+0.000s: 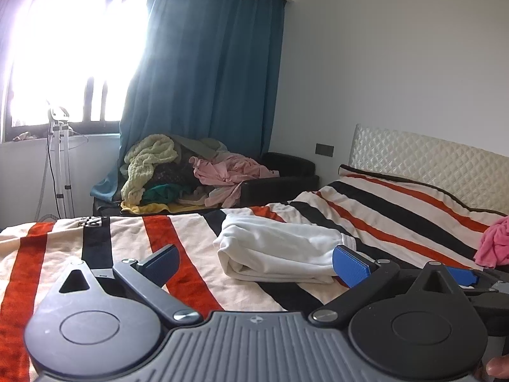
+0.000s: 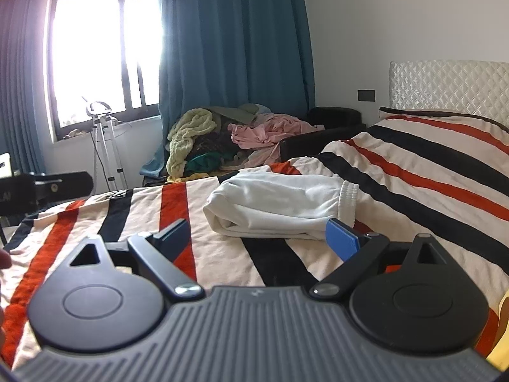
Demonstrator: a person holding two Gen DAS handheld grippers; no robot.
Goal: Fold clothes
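Left gripper (image 1: 257,262): jaws spread wide, nothing between them. Beyond its left finger (image 1: 162,262), the striped blanket (image 1: 133,238) runs in cream, orange and black bands. Ahead and between the fingers, nearer the right one, lies the folded white garment (image 1: 280,248), flat on the blanket; the right blue pad (image 1: 351,265) sits just at its near right corner, contact unclear. Past the right finger, a pink cloth (image 1: 494,243) at the frame edge.

Right gripper (image 2: 259,242): jaws likewise wide apart, holding nothing. Off its left finger (image 2: 173,237), the other gripper's dark body shows at the edge. The white garment (image 2: 280,203) rests ahead between the fingers, ribbed cuff toward the right pad (image 2: 342,238). Far beyond the fingertips, a heap of clothes (image 2: 222,140) below the teal curtain (image 2: 232,38); quilted headboard (image 2: 445,86) to the far right.
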